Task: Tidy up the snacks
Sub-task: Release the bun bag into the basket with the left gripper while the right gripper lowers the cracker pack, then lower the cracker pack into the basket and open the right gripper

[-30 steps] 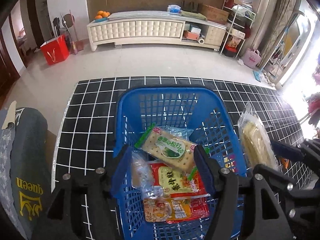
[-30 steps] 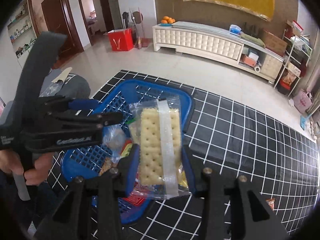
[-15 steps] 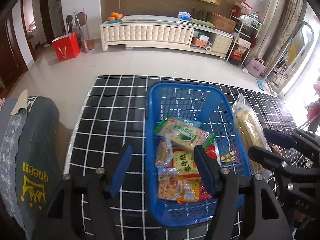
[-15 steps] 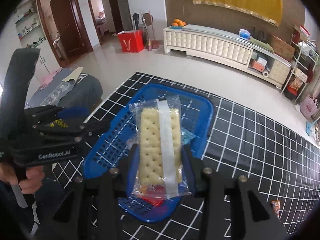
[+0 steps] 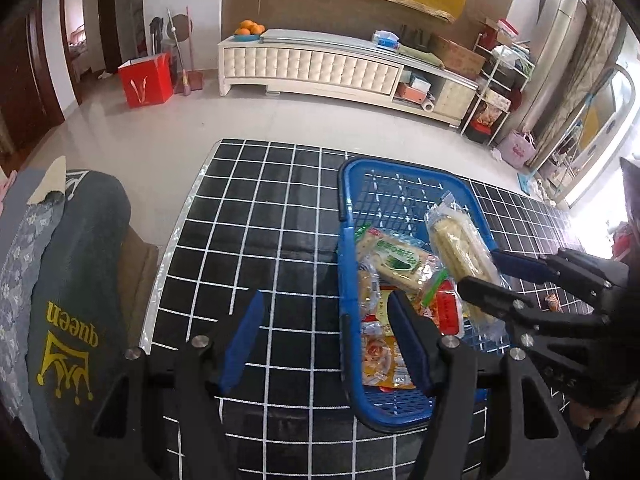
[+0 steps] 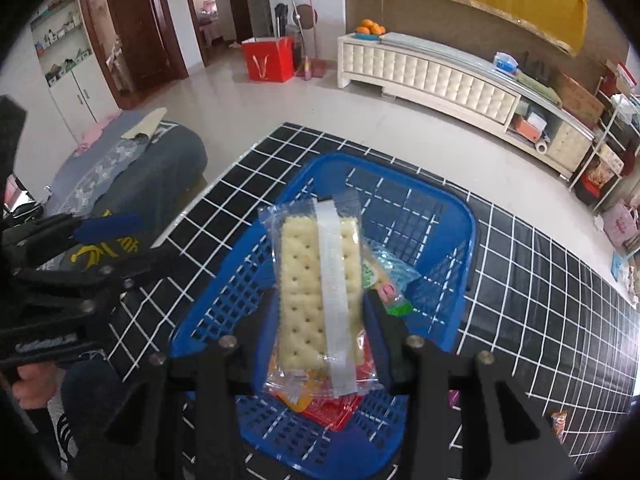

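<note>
The right gripper (image 6: pixel 320 332) pinches a clear-wrapped cracker pack (image 6: pixel 318 288) at centre frame in the right wrist view, held above the blue basket (image 6: pixel 460 216) on the black grid mat (image 6: pixel 540 280); in the left wrist view the same pack (image 5: pixel 460 256) hangs over the basket's right side, clear of the snack packets (image 5: pixel 396 260) already inside. The left gripper (image 5: pixel 324 340) sits at the lower centre, spread and holding nothing, over the mat just left of the basket (image 5: pixel 348 216). The step in hand looks like depositing this pack; the next move calls for lowering it into the basket, then parting the fingers.
</note>
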`<state>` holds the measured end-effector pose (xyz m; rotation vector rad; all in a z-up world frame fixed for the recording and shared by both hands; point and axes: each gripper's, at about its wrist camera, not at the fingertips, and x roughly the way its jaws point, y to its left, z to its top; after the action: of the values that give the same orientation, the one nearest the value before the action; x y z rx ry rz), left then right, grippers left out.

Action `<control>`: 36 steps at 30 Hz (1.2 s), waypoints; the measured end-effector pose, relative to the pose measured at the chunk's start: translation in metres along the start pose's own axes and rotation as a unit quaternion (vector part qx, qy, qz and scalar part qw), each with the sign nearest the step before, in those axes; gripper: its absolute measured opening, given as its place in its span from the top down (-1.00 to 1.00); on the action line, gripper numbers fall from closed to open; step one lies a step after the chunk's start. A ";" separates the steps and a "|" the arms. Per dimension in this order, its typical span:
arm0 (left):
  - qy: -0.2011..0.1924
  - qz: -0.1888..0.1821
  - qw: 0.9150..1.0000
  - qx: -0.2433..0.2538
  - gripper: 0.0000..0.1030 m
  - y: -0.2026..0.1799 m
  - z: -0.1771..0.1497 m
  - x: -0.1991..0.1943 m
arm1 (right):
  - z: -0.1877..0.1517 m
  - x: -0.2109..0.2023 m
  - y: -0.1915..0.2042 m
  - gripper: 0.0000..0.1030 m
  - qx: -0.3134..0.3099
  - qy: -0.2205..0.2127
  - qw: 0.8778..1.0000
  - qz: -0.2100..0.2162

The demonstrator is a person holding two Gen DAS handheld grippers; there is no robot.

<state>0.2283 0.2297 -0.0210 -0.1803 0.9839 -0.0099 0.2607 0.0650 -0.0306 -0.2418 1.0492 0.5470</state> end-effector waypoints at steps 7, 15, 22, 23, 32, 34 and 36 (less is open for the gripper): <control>-0.001 -0.006 1.000 -0.015 -0.21 0.020 0.002 0.010 | 0.015 0.035 0.000 0.10 0.015 0.036 0.999 0.002; 0.008 -0.016 0.999 -0.032 -0.21 0.033 0.004 0.027 | 0.029 0.064 0.003 0.10 -0.004 0.048 0.998 -0.032; 0.014 -0.014 0.999 -0.026 -0.21 0.028 -0.001 0.027 | 0.027 0.052 0.003 -0.47 -0.007 0.038 0.998 -0.045; 0.013 -0.014 1.000 -0.024 -0.21 0.025 -0.003 0.025 | 0.026 0.046 0.002 -0.52 -0.007 0.032 0.998 -0.045; -0.002 -0.032 0.999 -0.010 -0.21 -0.005 -0.011 0.000 | 0.015 -0.014 -0.017 -0.54 0.027 -0.016 0.998 -0.054; -0.006 -0.034 0.999 -0.005 -0.21 -0.017 -0.016 -0.007 | 0.011 -0.030 -0.024 -0.54 0.038 -0.021 0.998 -0.054; -0.008 -0.040 0.999 0.000 -0.21 -0.028 -0.020 -0.013 | 0.006 -0.044 -0.029 -0.54 0.048 -0.026 0.997 -0.049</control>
<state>0.2067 0.2008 -0.0163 -0.2188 0.9599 -0.0825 0.2647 0.0294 0.0086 -0.1922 1.0056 0.4106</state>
